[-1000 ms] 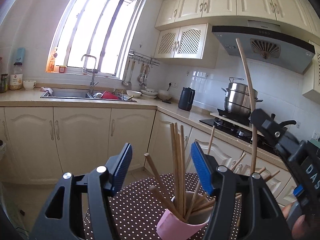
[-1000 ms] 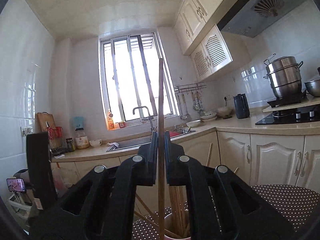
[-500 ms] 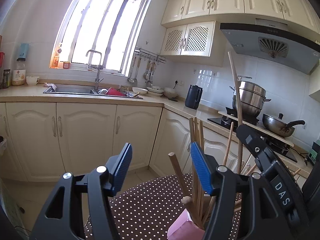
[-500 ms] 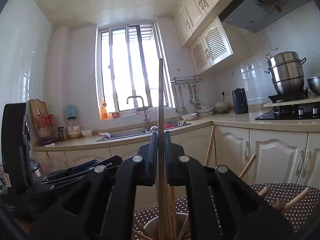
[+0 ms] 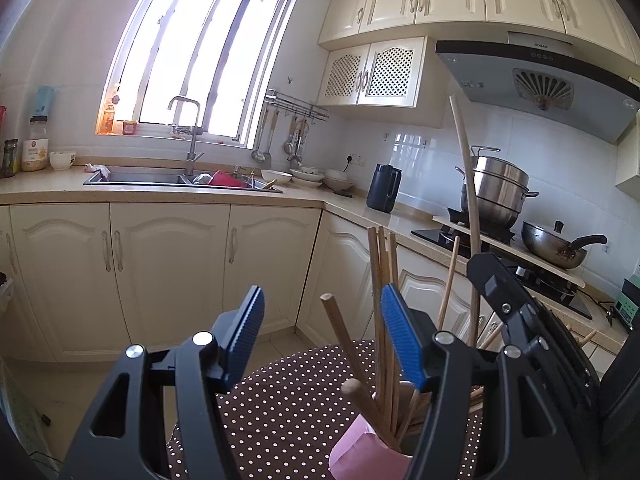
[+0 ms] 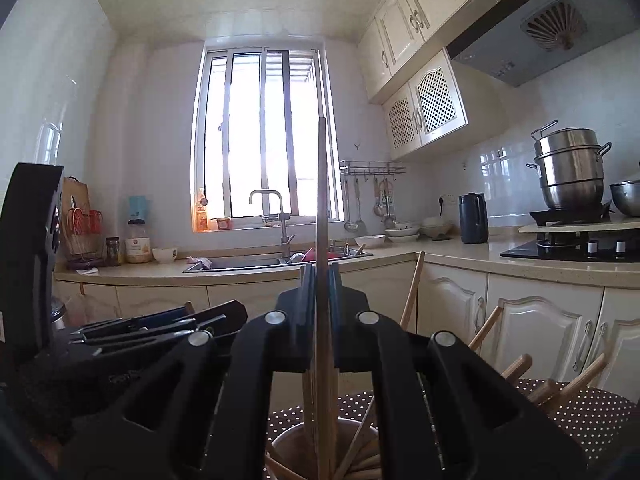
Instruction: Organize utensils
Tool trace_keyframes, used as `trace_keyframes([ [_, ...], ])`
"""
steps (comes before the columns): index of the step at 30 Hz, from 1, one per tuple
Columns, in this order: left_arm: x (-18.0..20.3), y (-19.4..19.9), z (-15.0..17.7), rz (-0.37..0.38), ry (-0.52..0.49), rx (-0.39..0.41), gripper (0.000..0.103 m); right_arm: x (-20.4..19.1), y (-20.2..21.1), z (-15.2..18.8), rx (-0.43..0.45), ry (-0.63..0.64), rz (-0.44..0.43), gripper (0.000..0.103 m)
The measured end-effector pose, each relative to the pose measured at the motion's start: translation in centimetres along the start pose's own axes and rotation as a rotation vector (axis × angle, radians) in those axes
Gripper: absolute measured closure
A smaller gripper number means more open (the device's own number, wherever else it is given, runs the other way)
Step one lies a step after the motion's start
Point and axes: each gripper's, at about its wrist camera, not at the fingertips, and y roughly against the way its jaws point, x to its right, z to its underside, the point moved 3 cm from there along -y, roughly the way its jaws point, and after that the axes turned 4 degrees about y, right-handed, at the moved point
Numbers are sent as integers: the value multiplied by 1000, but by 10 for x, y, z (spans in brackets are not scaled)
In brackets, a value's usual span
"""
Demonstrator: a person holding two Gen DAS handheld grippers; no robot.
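A pink cup (image 5: 362,454) holds several wooden chopsticks (image 5: 382,300) and stands on a brown polka-dot table (image 5: 288,408). My left gripper (image 5: 322,316) is open and empty, its blue pads just above and left of the cup. My right gripper (image 6: 320,292) is shut on one upright wooden chopstick (image 6: 322,200), held directly over the cup's mouth (image 6: 296,444). In the left wrist view the right gripper (image 5: 492,280) sits at the right with that chopstick (image 5: 464,168) sticking up. The chopstick's lower end is hidden.
More wooden sticks (image 6: 560,384) lie on the polka-dot table to the right of the cup. Cream cabinets (image 5: 168,264), a sink (image 5: 160,178) under the window, a black kettle (image 5: 384,188) and a stove with pots (image 5: 496,196) line the walls behind.
Both grippers have shifted slightly; the cup and its chopsticks now sit a little further right in the left wrist view. The right gripper has lowered the held chopstick over the cup.
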Motion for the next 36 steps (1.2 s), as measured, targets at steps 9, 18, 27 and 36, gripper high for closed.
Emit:
trace_keyframes([
  [9, 5, 5, -3, -3, -30, 14, 40, 4, -1, -2, 51, -50, 2, 96],
  [18, -1, -3, -2, -5, -15, -1, 40, 1, -5, 2, 55, -26, 13, 95],
  [27, 4, -4, 2, 2, -39, -16, 40, 5, -1, 2, 49, -32, 24, 92],
  [36, 17, 19, 3, 13, -75, -10, 39, 4, 38, -7, 27, 1, 43, 67],
])
